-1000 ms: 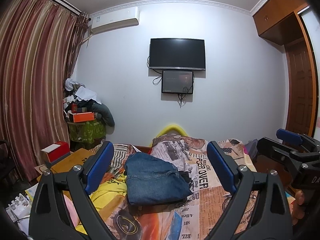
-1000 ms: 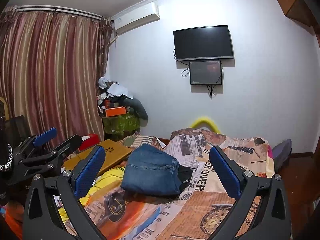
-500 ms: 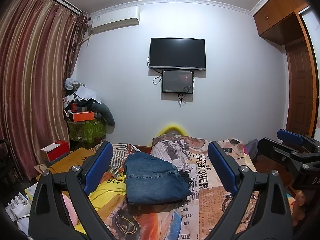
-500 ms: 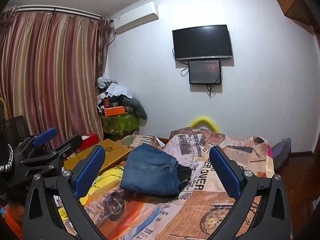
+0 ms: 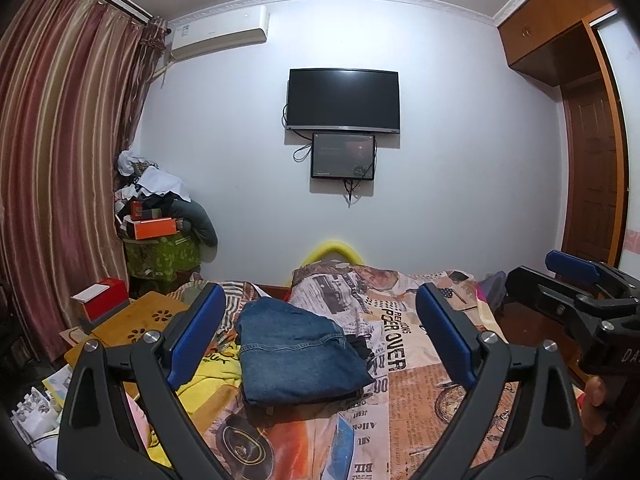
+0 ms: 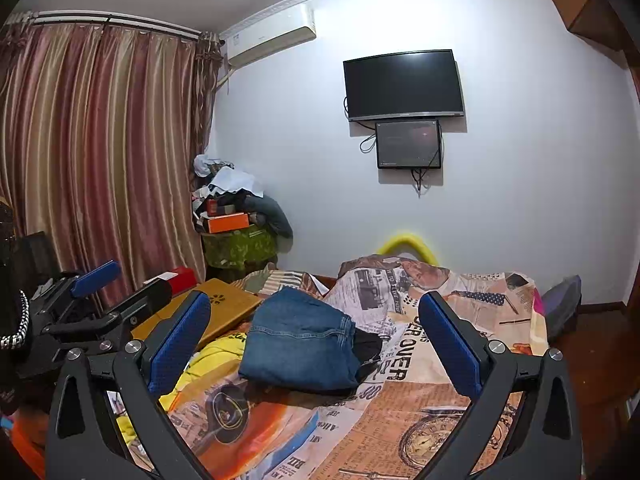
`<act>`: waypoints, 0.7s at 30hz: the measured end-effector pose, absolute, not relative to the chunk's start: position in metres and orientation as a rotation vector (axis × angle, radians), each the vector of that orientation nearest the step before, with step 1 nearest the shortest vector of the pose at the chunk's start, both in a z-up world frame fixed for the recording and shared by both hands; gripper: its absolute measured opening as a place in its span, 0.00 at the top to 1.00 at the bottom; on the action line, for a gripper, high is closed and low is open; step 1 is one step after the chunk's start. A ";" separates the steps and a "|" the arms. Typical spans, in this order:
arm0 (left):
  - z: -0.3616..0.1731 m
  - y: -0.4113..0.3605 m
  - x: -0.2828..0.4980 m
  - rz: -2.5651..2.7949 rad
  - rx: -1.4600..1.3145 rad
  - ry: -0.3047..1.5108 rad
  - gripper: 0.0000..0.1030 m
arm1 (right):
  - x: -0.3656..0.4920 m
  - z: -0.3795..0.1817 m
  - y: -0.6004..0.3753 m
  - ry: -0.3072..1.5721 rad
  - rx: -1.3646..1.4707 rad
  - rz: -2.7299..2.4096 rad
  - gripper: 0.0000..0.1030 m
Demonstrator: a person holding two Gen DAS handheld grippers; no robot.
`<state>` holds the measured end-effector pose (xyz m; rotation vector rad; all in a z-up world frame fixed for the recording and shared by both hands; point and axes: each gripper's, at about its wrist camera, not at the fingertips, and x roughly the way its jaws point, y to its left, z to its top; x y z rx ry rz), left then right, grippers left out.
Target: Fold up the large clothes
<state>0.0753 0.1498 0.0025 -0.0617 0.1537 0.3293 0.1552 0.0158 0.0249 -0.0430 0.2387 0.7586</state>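
A folded pair of blue jeans (image 5: 296,354) lies on the bed's newspaper-print cover (image 5: 424,384); it also shows in the right wrist view (image 6: 298,346). A dark garment (image 6: 370,346) pokes out under its right side. A yellow garment (image 5: 208,376) lies left of it. My left gripper (image 5: 318,334) is open and empty, held above and in front of the jeans. My right gripper (image 6: 316,338) is open and empty, at a similar distance. Each gripper shows at the edge of the other's view: the right one (image 5: 576,280), the left one (image 6: 96,280).
A wooden lap desk (image 6: 224,304) and a red box (image 5: 102,300) sit at the bed's left. A cluttered pile (image 5: 160,216) stands in the corner by the curtain (image 5: 52,168). A TV (image 5: 344,100) hangs on the far wall. A wooden wardrobe (image 5: 588,152) stands at right.
Both views have shifted very slightly; the grippers stay open and the jeans have not moved.
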 end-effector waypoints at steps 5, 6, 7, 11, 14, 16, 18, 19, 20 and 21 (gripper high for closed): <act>0.003 0.149 0.075 0.328 -0.062 0.154 0.07 | 0.157 0.026 0.014 0.239 -0.039 0.754 0.00; 0.002 0.149 0.075 0.326 -0.062 0.153 0.07 | 0.158 0.026 0.014 0.240 -0.039 0.753 0.00; 0.003 0.150 0.075 0.324 -0.063 0.153 0.06 | 0.159 0.026 0.013 0.240 -0.039 0.751 0.00; 0.005 0.150 0.075 0.323 -0.063 0.144 0.04 | 0.159 0.025 0.013 0.239 -0.037 0.750 0.00; 0.006 0.149 0.076 0.323 -0.059 0.141 0.04 | 0.159 0.024 0.013 0.237 -0.038 0.743 0.00; 0.006 0.148 0.076 0.319 -0.059 0.141 0.03 | 0.159 0.024 0.013 0.237 -0.039 0.742 0.00; 0.005 0.147 0.076 0.318 -0.060 0.140 0.03 | 0.159 0.025 0.014 0.237 -0.039 0.743 0.00; 0.005 0.147 0.076 0.318 -0.060 0.139 0.03 | 0.158 0.024 0.014 0.237 -0.040 0.742 0.00; 0.005 0.147 0.076 0.318 -0.061 0.139 0.03 | 0.158 0.024 0.014 0.237 -0.041 0.742 0.00; 0.005 0.148 0.076 0.319 -0.061 0.140 0.03 | 0.159 0.024 0.014 0.237 -0.042 0.742 0.00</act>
